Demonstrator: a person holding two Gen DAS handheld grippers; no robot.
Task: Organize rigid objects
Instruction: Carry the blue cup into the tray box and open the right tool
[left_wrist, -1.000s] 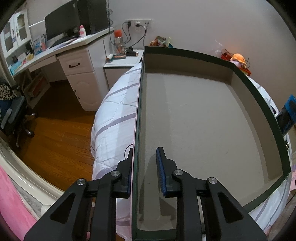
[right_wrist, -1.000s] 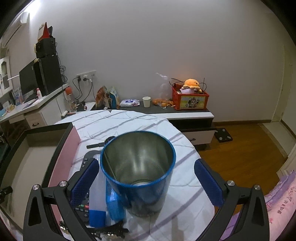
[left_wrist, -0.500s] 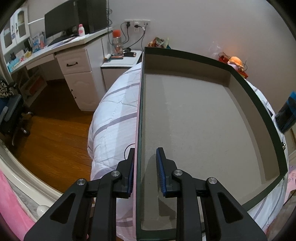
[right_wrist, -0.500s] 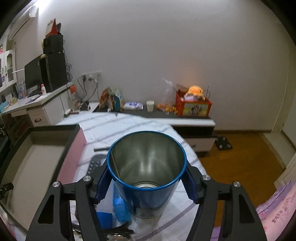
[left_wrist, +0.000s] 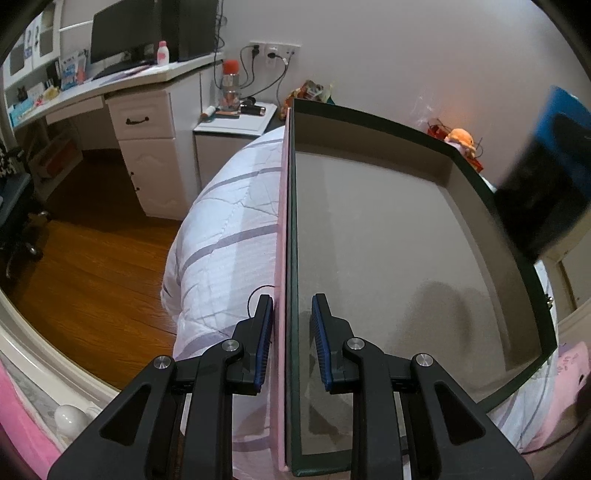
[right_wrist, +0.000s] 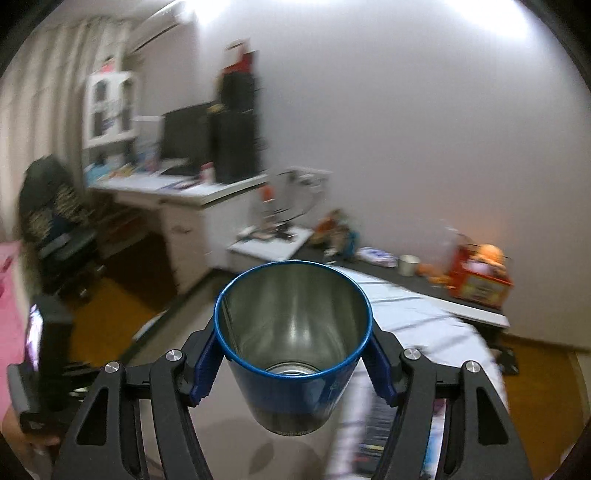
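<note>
Lifting blue cup (right_wrist: 293, 347), R gripper (right_wrist: 291, 363) now clamped.

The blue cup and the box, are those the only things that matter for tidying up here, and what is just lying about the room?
In the job:
- blue cup, gripped by the right tongs
- box, empty, its side wall pinched by the left tongs

Just lying about:
- desk with monitor
- orange plush toy
- red-capped bottle
- paper cup

Box (left_wrist: 388, 240) sits on bed (left_wrist: 229, 229), left gripper (left_wrist: 291, 339) straddling its near-left wall. Tumbler (right_wrist: 293, 332) between right gripper (right_wrist: 293, 363) pads, above box's right side. Desk (left_wrist: 140, 110) and nightstand (left_wrist: 236, 125) left of bed.
</note>
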